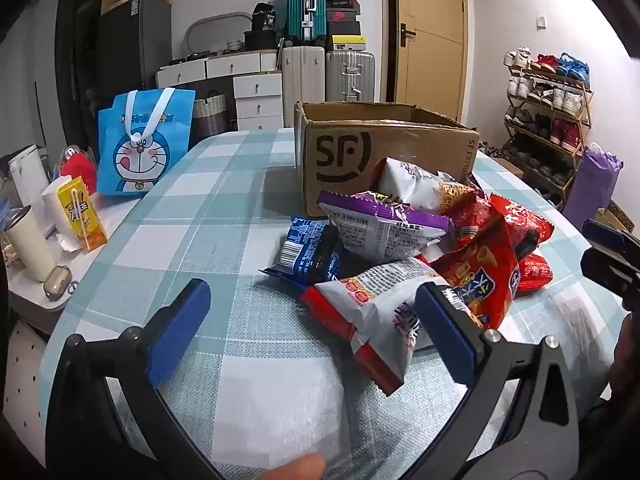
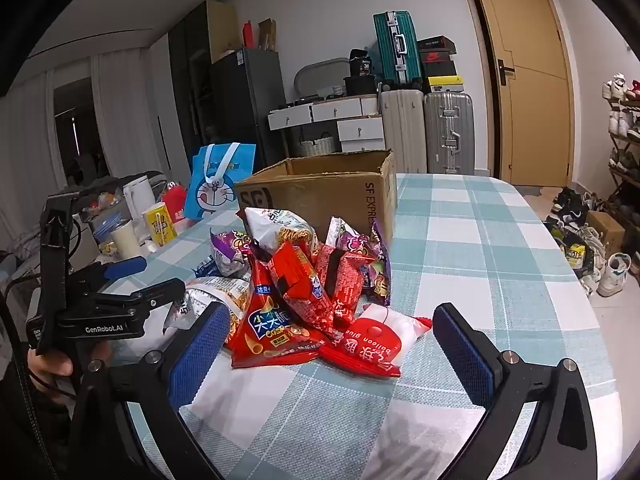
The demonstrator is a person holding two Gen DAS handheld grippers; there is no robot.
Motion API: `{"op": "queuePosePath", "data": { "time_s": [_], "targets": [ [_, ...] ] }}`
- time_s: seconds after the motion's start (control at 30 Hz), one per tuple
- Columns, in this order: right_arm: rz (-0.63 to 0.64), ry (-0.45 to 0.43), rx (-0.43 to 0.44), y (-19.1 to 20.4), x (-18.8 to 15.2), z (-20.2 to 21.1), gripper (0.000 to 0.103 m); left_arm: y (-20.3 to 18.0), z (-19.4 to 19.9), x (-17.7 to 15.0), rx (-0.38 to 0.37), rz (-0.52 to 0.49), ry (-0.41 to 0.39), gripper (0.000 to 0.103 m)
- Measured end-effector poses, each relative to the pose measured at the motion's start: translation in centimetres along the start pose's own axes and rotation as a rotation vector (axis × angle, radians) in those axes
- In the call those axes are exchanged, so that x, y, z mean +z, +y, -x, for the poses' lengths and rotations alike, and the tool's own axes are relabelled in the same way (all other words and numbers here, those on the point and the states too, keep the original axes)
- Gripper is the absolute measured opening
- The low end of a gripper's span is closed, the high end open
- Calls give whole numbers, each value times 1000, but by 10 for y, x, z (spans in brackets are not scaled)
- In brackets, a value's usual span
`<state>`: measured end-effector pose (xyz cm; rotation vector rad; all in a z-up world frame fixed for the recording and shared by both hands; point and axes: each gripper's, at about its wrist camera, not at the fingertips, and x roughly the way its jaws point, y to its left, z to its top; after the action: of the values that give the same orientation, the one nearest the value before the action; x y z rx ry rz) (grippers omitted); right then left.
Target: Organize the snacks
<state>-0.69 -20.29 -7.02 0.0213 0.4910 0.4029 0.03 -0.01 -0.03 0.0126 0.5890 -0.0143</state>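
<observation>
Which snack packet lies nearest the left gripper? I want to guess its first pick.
The white packet with red ends: it lies at the front of the pile, partly between the open left gripper fingers; the blue packet and the others sit farther back.

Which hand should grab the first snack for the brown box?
Probably the left. The open left gripper already has the white-and-red crinkly snack bag partly between its jaws, while the open right gripper sits short of the pile, beside the brown cardboard box.

Even, soft indoor light; both fisheye views bend strongly toward black corners. The cardboard box (image 1: 380, 152) casts a faint shadow leftward; focus is sharp.
</observation>
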Motion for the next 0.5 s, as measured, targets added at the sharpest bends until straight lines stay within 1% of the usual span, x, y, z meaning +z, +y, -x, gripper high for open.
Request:
{"op": "queuePosePath", "data": {
  "time_s": [0.1, 0.13, 0.27, 0.5],
  "targets": [
    [5, -3, -3, 0, 0, -1, 103, -2, -1, 0, -11, -3, 4, 102],
    [3, -2, -2, 0, 0, -1, 103, 2, -5, 2, -11, 28, 26, 102],
    [-1, -1, -1, 0, -2, -2, 103, -1, -10, 2, -11, 18, 20, 102],
    [4, 10, -6, 0, -3, -4, 103, 4, -2, -2, -28, 30, 6, 102]
  ]
}}
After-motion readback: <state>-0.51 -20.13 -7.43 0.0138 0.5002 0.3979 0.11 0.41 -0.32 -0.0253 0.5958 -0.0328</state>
